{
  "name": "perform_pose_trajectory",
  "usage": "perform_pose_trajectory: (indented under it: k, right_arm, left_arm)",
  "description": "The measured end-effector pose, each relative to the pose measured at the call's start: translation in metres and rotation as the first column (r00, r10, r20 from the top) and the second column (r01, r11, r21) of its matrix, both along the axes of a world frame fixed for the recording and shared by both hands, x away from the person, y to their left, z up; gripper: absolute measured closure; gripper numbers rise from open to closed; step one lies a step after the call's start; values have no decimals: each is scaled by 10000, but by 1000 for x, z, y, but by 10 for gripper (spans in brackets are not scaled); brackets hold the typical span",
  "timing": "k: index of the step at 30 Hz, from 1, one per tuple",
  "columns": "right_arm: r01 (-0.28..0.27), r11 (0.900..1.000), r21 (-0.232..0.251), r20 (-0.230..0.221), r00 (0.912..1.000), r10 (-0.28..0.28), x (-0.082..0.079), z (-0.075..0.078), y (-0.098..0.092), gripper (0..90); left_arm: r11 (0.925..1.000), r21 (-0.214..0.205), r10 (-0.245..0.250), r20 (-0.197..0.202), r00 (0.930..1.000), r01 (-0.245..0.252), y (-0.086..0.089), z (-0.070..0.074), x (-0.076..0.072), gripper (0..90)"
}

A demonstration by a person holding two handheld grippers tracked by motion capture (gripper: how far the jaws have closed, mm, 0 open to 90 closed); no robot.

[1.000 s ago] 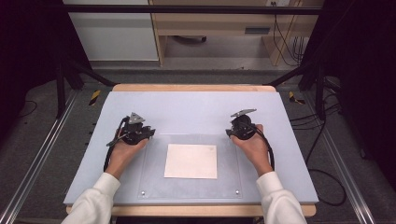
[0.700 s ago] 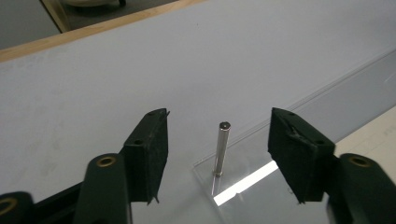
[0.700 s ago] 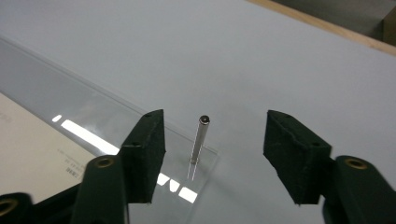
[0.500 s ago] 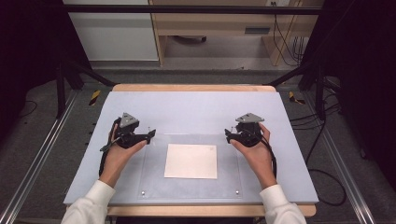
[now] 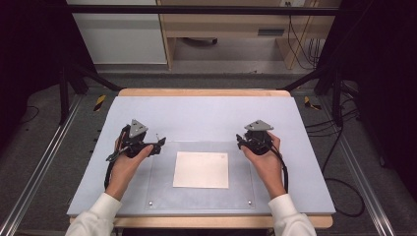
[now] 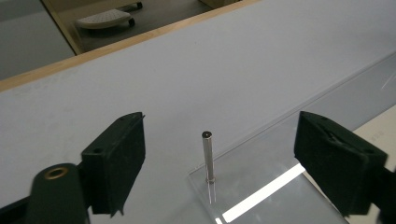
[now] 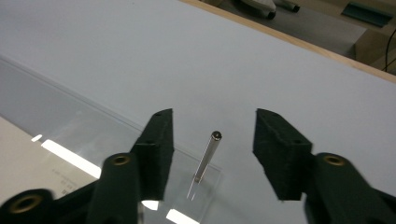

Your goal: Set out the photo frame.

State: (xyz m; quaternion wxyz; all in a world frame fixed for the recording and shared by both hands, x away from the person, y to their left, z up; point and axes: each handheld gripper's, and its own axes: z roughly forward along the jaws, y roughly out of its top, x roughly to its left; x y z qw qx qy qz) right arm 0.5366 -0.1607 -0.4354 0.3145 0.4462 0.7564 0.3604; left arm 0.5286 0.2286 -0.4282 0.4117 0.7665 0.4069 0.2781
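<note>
1. Left gripper (image 5: 158, 143): shifted toward person and slightly outward vs 1 s ago; now sits by far-left corner of clear plate (image 5: 162, 196), jaws wide apart either side of left pin (image 6: 208, 156).
2. Right gripper (image 5: 241, 141): drawn back toward person; now by far-right plate corner, jaws apart around right pin (image 7: 208, 156).

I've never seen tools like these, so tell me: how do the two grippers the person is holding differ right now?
The left gripper has its jaws spread wider than the right gripper. From above, the left gripper points across toward the clear plate, while the right gripper sits more upright in the hand. Both are open, each with a thin metal pin standing between its jaws.
</note>
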Motion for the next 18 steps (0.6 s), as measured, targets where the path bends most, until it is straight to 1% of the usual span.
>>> perform_pose_trajectory:
  k: [2, 4, 7, 9, 10, 13, 14, 16, 17, 18]
  right_arm:
    - [41, 10000, -68, 35, 10000, -41, 0, -1, 1, 548]
    - [128, 9997, -220, 174, 9998, -124, 0, -2, 1, 565]
    - [49, 9997, -248, 81, 10000, -47, 1, -4, 2, 566]
    - [39, 9996, -278, -11, 10000, -39, 1, -5, 4, 565]
    - [-6, 9995, -316, 26, 10000, 7, 2, -6, 4, 567]
    - [-18, 9992, -403, -57, 10000, 15, 3, -9, 6, 618]
    - [-36, 9992, -388, -84, 10000, 33, 4, -10, 7, 644]
    - [-37, 9993, -372, -81, 10000, 34, 5, -11, 7, 688]
    - [-37, 9993, -372, -81, 10000, 34, 5, -11, 7, 688]
    - [-60, 9997, -241, -51, 10000, 59, 5, -11, 7, 720]
  left_arm:
    - [10000, 2, 0, 78, 10000, 0, 0, -1, -1, 249]
    - [10000, 44, 8, 185, 9998, -9, -1, -3, -3, 281]
    - [10000, 96, -26, 183, 9998, 24, -2, -6, -4, 310]
    - [10000, 10, 54, 251, 9997, -55, -3, -8, -5, 349]
    - [10000, 7, 62, 207, 9998, -62, -3, -9, -5, 357]
    - [9999, 28, 112, 212, 9997, -112, -4, -10, -4, 398]
    - [9999, -92, 144, 266, 9995, -142, -5, -10, -4, 425]
    - [9998, -117, 143, 337, 9993, -139, -7, -10, -4, 457]
    - [9998, -117, 143, 337, 9993, -139, -7, -10, -4, 486]
    - [9999, -65, 126, 331, 9994, -124, -8, -10, -3, 500]
